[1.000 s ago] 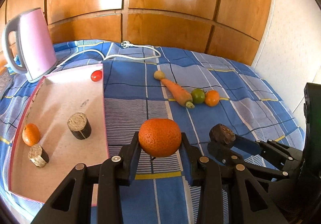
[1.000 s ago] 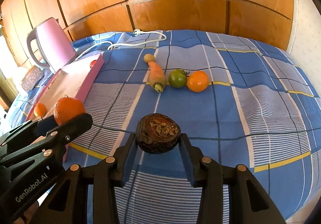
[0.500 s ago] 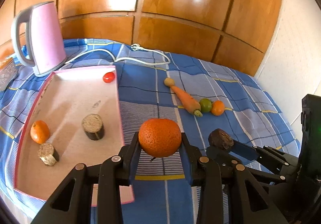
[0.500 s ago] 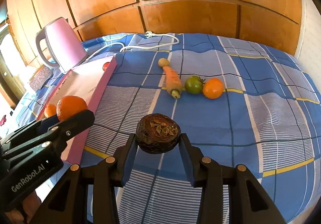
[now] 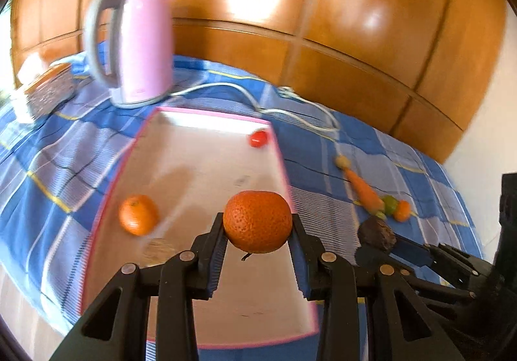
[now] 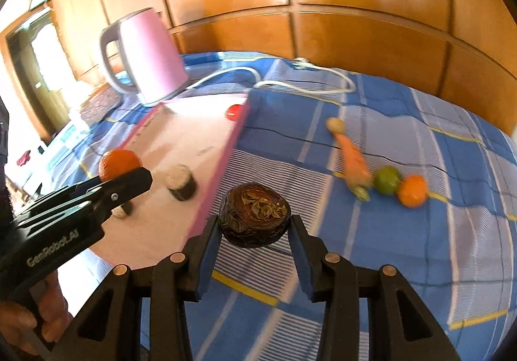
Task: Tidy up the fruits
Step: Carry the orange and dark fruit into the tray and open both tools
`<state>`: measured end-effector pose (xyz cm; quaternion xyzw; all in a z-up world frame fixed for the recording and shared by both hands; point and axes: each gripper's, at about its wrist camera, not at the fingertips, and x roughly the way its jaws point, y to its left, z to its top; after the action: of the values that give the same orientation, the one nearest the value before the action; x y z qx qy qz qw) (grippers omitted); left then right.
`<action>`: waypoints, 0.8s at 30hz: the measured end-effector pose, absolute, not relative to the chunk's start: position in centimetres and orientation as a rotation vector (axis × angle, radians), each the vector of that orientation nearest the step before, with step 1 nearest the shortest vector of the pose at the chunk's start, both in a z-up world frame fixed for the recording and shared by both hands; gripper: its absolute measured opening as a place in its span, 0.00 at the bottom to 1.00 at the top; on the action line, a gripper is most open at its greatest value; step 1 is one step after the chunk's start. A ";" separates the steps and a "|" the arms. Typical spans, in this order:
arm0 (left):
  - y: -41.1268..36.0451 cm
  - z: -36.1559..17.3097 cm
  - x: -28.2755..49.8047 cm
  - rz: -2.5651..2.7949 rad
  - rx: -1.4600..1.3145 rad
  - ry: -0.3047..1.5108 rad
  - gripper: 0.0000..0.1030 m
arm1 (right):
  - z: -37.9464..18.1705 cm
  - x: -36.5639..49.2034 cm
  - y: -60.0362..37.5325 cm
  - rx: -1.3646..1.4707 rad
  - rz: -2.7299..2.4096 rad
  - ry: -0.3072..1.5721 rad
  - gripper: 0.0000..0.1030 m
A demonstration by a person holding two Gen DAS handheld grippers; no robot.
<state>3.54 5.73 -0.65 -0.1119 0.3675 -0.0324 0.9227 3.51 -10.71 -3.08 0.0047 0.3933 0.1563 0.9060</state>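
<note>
Nearest: left gripper [image 5: 257,243] clamped on an orange [image 5: 257,221], held above the near part of the pink tray [image 5: 280,164]. Right gripper [image 6: 255,239] closed on a dark wrinkled fruit [image 6: 254,215], over the blue checked cloth [image 6: 404,251] just beside the tray's edge. Farther in the tray: another orange [image 5: 138,214], a small red fruit [image 5: 258,138]. Out on the cloth: carrot [image 6: 353,158], lime [image 6: 387,180], small orange [image 6: 412,190]. Beyond: pink kettle [image 5: 134,44].

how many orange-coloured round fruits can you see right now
3: one orange clamped in the left gripper above the tray, one lying in the tray, one on the bedspread beside the green fruit. Others may be hidden.
</note>
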 end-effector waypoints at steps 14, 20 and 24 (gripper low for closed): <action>11.9 -1.6 6.1 0.032 -0.363 0.780 0.36 | -2.5 7.8 -4.3 -0.024 0.450 0.828 0.42; 12.6 -2.3 7.6 0.034 -0.410 0.798 0.36 | -2.3 10.4 -3.0 0.010 0.450 0.839 0.42; 12.9 -2.9 8.0 0.047 -0.427 0.815 0.38 | -2.8 11.9 -2.2 0.018 0.437 0.859 0.43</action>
<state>7.98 12.94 -2.87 -0.2059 0.3932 0.0226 0.8958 11.85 -2.18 -2.81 0.0086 0.4131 0.2100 0.8861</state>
